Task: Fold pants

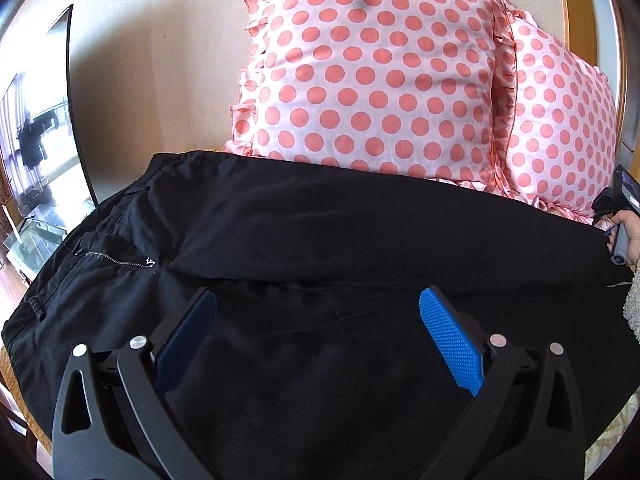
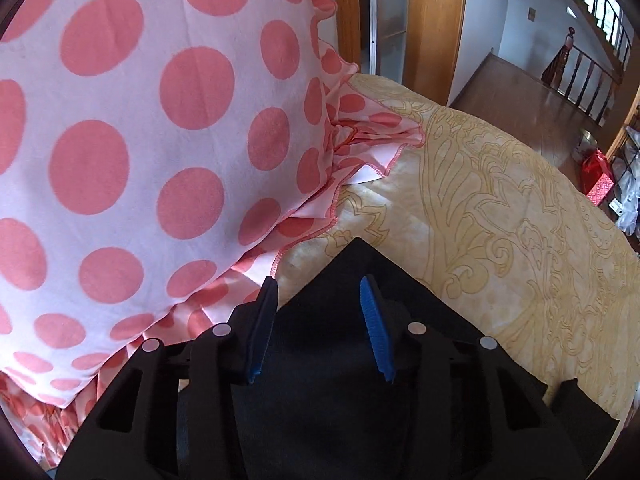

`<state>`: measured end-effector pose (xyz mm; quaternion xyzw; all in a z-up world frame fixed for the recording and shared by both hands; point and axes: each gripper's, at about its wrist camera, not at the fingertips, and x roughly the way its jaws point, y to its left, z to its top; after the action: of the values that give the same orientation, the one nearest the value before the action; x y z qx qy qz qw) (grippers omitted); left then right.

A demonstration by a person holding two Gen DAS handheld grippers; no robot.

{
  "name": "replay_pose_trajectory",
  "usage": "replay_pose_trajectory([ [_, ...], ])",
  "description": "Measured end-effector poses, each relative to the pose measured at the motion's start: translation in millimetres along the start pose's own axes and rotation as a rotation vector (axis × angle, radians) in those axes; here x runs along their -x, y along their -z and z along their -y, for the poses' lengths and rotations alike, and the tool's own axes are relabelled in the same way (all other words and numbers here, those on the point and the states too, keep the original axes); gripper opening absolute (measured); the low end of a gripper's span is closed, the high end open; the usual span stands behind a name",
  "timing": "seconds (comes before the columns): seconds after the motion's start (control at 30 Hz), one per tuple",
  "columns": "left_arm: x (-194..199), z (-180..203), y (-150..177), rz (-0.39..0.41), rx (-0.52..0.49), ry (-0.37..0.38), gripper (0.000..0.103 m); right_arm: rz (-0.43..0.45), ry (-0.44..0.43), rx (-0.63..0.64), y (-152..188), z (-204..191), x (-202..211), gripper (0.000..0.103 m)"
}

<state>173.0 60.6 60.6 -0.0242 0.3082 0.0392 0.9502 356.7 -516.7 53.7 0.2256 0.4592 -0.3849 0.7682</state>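
Black pants (image 1: 320,240) lie spread flat across the bed, waistband and zipper (image 1: 116,260) at the left, legs running right. My left gripper (image 1: 316,300) is open and empty, hovering over the near leg around mid-thigh. My right gripper (image 2: 320,280) is open with blue pads (image 2: 376,328), over the corner of a leg hem (image 2: 360,264) that lies on the bedspread. The right gripper also shows at the far right edge of the left wrist view (image 1: 618,236), at the leg ends.
Two pink polka-dot pillows (image 1: 372,72) (image 1: 560,120) lean against the wall behind the pants; one fills the left of the right wrist view (image 2: 140,140). The yellow patterned bedspread (image 2: 500,220) extends right. A mirror (image 1: 40,140) stands at the left; a doorway and wooden floor (image 2: 520,96) lie beyond.
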Motion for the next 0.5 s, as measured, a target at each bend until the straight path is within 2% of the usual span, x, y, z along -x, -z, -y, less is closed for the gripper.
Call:
replay_pose_trajectory([
  [0.1, -2, -1, 0, -0.009, 0.004, 0.012, 0.101, 0.033, 0.05, 0.053, 2, -9, -4, 0.043],
  [0.17, -3, -1, 0, -0.018, 0.006, 0.01, 0.101, 0.065, 0.094, 0.102, 5, -12, -5, 0.029],
  [0.23, -5, -1, 0, -0.026, 0.01, 0.009, 0.101, 0.092, 0.09, 0.12, 7, -7, -6, 0.013],
  [0.33, -4, -3, 0, -0.022, 0.024, 0.003, 0.101, 0.093, 0.011, 0.101, 8, 9, -3, 0.004],
  [0.5, 4, -7, 2, -0.007, 0.039, -0.01, 0.101, 0.101, -0.159, 0.012, 15, 39, 25, 0.003],
])
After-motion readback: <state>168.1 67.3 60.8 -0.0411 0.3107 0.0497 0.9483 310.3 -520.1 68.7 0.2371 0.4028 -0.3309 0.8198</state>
